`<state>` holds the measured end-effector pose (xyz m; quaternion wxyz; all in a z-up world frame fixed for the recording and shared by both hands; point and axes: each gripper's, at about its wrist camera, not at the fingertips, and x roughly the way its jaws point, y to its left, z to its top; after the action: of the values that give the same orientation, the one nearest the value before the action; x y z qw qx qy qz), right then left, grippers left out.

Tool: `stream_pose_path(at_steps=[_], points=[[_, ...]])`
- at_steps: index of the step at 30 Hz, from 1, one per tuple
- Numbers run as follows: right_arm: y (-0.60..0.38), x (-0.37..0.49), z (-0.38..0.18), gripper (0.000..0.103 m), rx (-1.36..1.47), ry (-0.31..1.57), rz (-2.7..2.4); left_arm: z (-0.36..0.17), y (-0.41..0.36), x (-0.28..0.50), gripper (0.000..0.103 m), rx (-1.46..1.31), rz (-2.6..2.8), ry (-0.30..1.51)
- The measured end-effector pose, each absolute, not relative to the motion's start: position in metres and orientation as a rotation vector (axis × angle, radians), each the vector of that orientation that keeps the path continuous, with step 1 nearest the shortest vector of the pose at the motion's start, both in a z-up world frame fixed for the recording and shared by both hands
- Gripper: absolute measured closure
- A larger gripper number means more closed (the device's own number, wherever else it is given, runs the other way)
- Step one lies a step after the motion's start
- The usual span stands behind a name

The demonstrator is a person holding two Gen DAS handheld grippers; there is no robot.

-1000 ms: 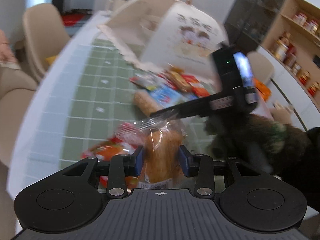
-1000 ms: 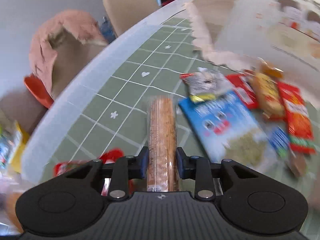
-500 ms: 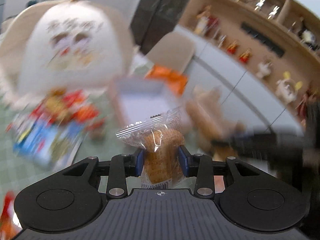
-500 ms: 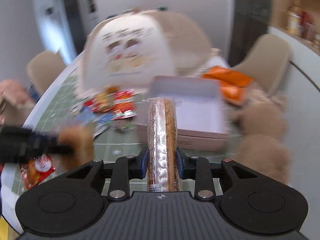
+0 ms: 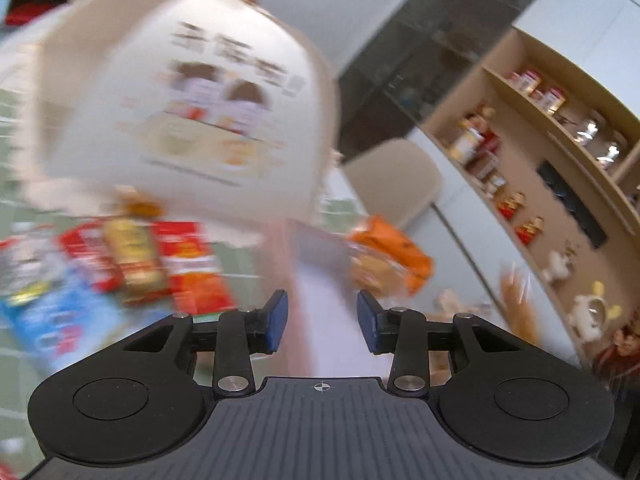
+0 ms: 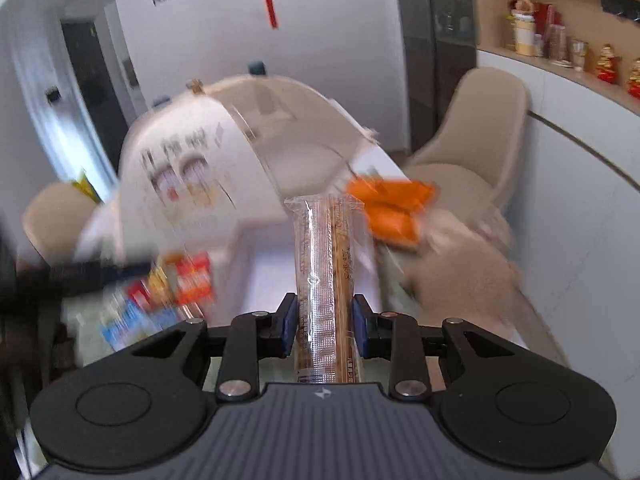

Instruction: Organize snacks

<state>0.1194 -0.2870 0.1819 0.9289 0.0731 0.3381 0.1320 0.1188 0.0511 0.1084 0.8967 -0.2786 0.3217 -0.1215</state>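
My left gripper (image 5: 322, 312) is over the blurred white shallow box (image 5: 320, 276); its jaws are opening and nothing is between its blue pads. My right gripper (image 6: 324, 316) is shut on a long clear-wrapped biscuit stick packet (image 6: 326, 248), which points away from me above the same white box (image 6: 264, 276). A pile of red, blue and yellow snack packets (image 5: 132, 256) lies on the green checked tablecloth left of the box, also in the right wrist view (image 6: 176, 284). Orange packets (image 6: 394, 208) lie at the box's far right corner.
A large white carton with a printed lid (image 5: 192, 112) stands behind the snacks. Tan blurred packets (image 6: 460, 276) lie right of the box. A beige chair (image 6: 472, 132) stands beyond the table, and wall shelves (image 5: 560, 152) hold jars and figurines on the right.
The bread packet that my left gripper held is gone from its jaws, which stand wider. Both grippers swung from the snack pile towards the white box. The right one rose with its biscuit packet.
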Motion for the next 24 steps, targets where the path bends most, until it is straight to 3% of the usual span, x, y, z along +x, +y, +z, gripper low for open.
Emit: stream_pose_path(at_steps=[3,5,11,17,24], points=[[-0.264,0.179,0.190,0.068,0.190,0.727,0.298,0.104,0.091,0.082,0.061,-0.554,-0.186,0.670],[-0.246,0.203,0.192,0.055,0.154,0.736,0.272,0.100,0.119,0.048,0.061,-0.499,-0.117,0.684],[-0.177,0.209,0.167,0.038,0.092,0.788,0.375,0.072,0.184,-0.039,0.061,-0.396,0.082,0.780],[-0.057,0.208,0.109,0.034,-0.009,0.890,0.611,0.049,0.198,-0.103,0.061,-0.441,0.114,0.851],[0.081,0.219,0.066,0.034,-0.135,0.918,0.722,0.040,0.182,-0.125,0.061,-0.523,0.101,0.926]])
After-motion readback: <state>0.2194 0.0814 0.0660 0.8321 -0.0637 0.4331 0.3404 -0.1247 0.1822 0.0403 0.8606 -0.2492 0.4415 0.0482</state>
